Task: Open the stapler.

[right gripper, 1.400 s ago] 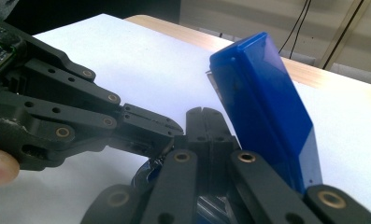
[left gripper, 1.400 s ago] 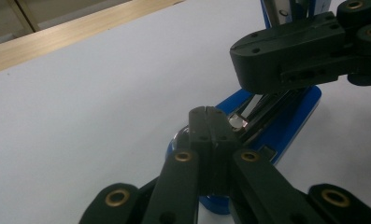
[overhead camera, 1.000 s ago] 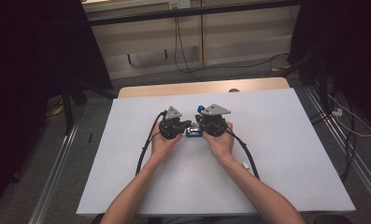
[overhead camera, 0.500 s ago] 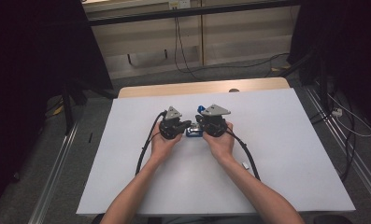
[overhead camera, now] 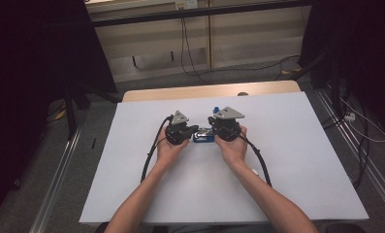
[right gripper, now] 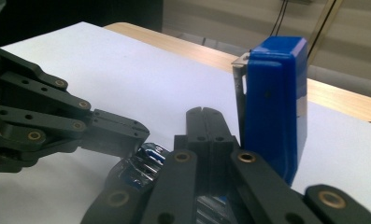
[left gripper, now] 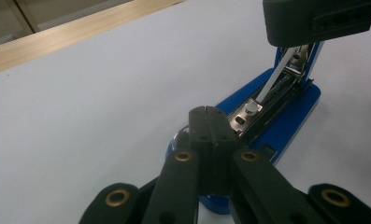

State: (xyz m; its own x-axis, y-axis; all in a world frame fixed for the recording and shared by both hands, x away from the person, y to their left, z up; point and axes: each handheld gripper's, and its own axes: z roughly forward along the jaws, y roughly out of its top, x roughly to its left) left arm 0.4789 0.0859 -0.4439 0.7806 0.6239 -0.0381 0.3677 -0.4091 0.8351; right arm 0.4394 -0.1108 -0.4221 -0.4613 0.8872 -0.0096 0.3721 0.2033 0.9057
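Stapler of blue plastic with a metal magazine (overhead camera: 202,136) is positioned between the left gripper (left gripper: 205,112) and right gripper (right gripper: 204,113); both are fully closed, gripping nothing. Its lid is already swung upright; reloading and closing seemingly remain.

Stapler (overhead camera: 202,137) on table (overhead camera: 301,160) — between both tongs.

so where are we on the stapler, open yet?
Done: the blue stapler lies on the white table with its top cover swung upright, the metal staple channel exposed. In hand: the left gripper and right gripper, fingers together, rest at the base. Left: whether staples are loaded I cannot tell; the cover still needs closing.
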